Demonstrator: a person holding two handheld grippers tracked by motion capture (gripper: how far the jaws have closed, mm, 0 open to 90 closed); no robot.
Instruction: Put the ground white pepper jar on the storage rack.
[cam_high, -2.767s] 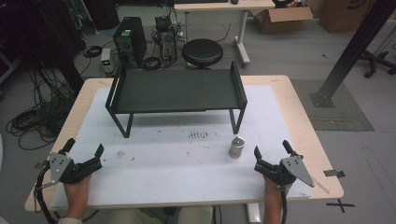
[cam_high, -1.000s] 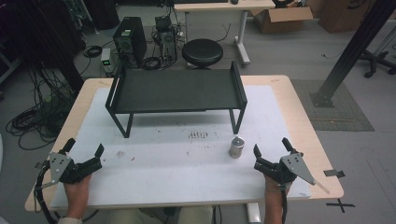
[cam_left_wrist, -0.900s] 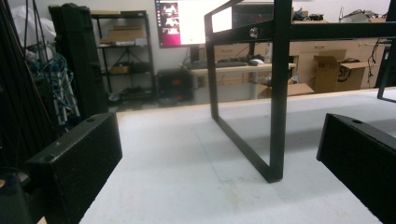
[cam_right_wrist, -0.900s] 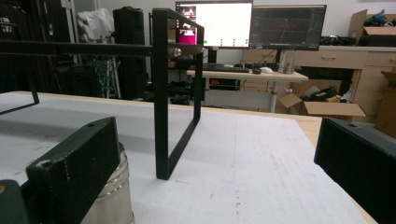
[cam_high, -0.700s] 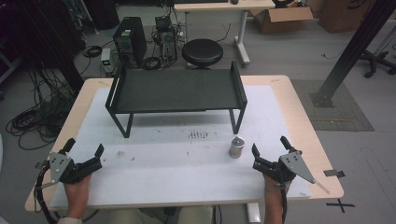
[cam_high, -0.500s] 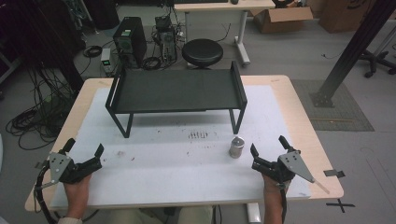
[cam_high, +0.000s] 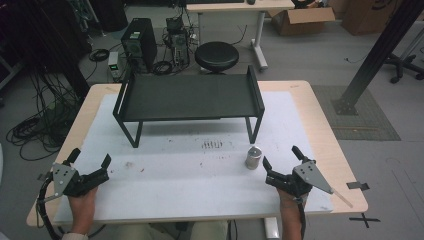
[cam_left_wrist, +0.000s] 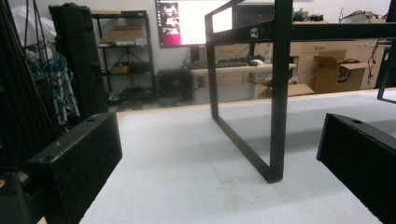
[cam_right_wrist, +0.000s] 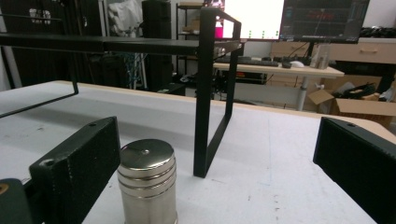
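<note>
- Spanning most of the high view, the table (cam_high: 320, 125) carries a white mat (cam_high: 200, 170) that covers nearly all of its pale wooden top.
- Standing on the far half of the mat is the black metal rack (cam_high: 187, 96), a flat shelf on thin bar legs, with raised ends at both sides. One of its legs appears in my left gripper view (cam_left_wrist: 279, 93) and another in my right gripper view (cam_right_wrist: 205, 93).
- My right gripper (cam_high: 281, 163) rests near the table's front right corner, jaws spread wide and holding nothing; its grey three-cornered plate points toward the table's right edge.
- My left gripper (cam_high: 91, 159) rests near the front left corner, jaws likewise spread apart and gripping nothing, well apart from the rack's leg ahead of it.
- The metal cylinder (cam_high: 253, 157) stands upright on the mat, in front of the rack's right front leg and just beside my right gripper's left jaw. In my right gripper view the metal cylinder (cam_right_wrist: 147, 184) shows a ribbed silver body with a flat top, between the two jaws but close against the left one; whether it touches that jaw I cannot tell.
</note>
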